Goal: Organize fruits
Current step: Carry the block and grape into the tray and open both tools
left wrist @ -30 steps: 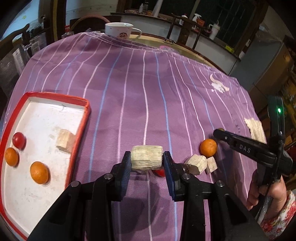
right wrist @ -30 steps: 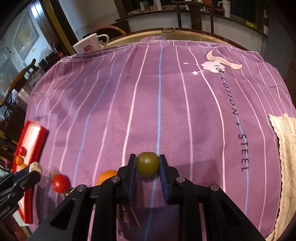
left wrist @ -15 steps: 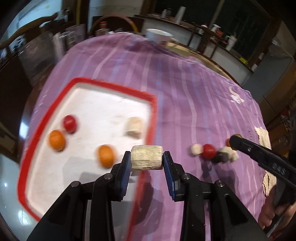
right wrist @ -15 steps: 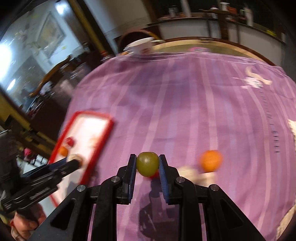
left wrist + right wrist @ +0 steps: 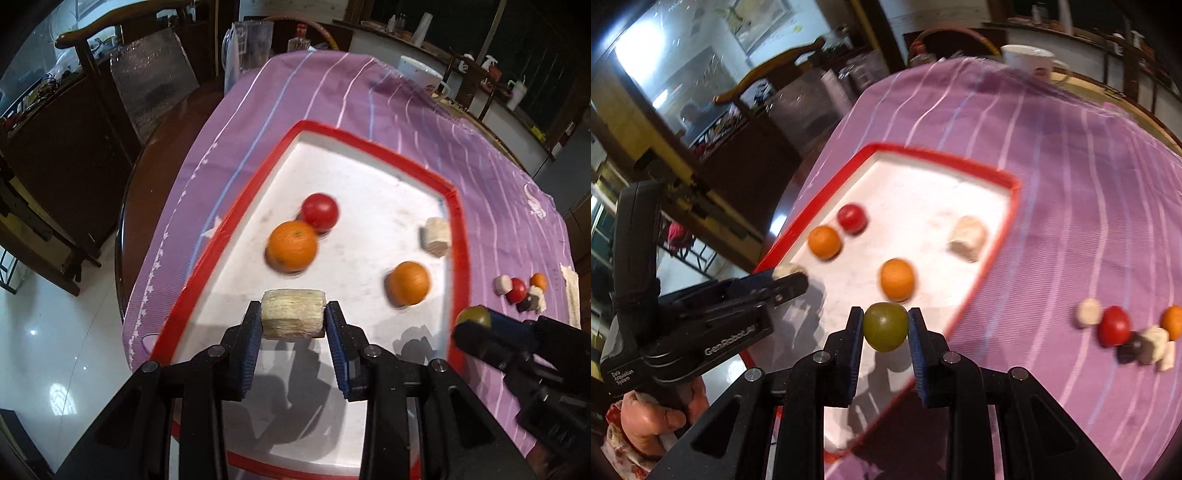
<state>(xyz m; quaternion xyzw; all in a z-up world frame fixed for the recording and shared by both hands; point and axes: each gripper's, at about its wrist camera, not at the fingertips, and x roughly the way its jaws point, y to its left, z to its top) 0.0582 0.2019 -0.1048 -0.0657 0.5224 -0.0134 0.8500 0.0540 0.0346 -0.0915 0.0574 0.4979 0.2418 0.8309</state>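
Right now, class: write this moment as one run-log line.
left gripper: shut on pale cylinder piece, over tray | right gripper: shut on green fruit, at tray edge | in tray: two oranges, red fruit, pale chunk

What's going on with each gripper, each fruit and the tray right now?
left gripper: shut on pale cylinder piece, over tray.
right gripper: shut on green fruit, at tray's edge.
red-rimmed tray: holds two oranges, red fruit, pale chunk.
loose pile: lying on the purple cloth, outside tray.
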